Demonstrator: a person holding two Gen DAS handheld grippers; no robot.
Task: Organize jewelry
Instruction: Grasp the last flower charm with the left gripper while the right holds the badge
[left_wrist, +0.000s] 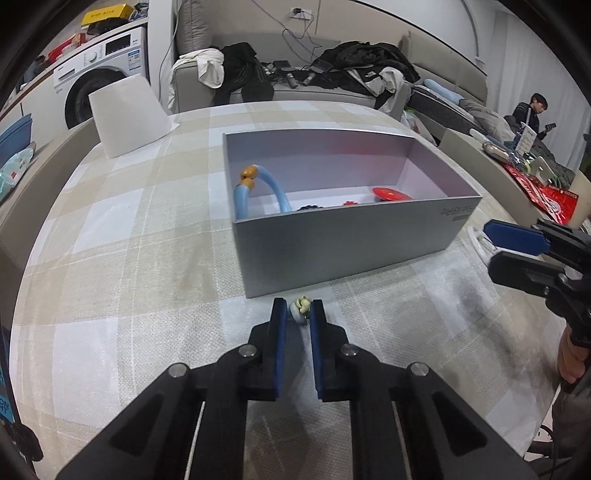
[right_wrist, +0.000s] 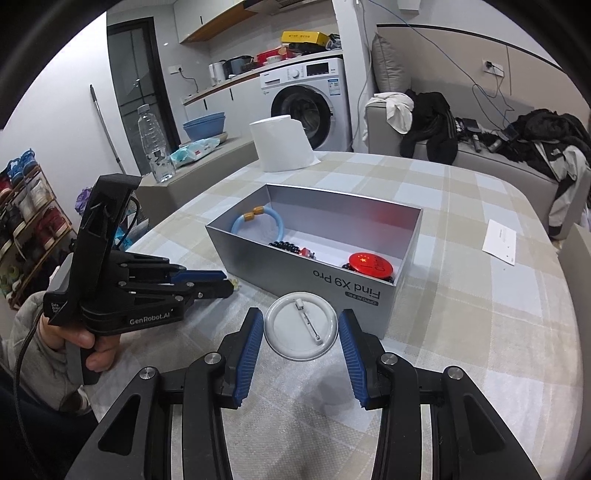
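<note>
Left wrist view: I looked low along my left gripper (left_wrist: 298, 314), close to the grey box (left_wrist: 332, 251), facing the sofa (left_wrist: 295, 92). Right wrist view: I faced the washing machine (right_wrist: 306, 99). Shared: box, checked tablecloth (right_wrist: 480, 295).
</note>
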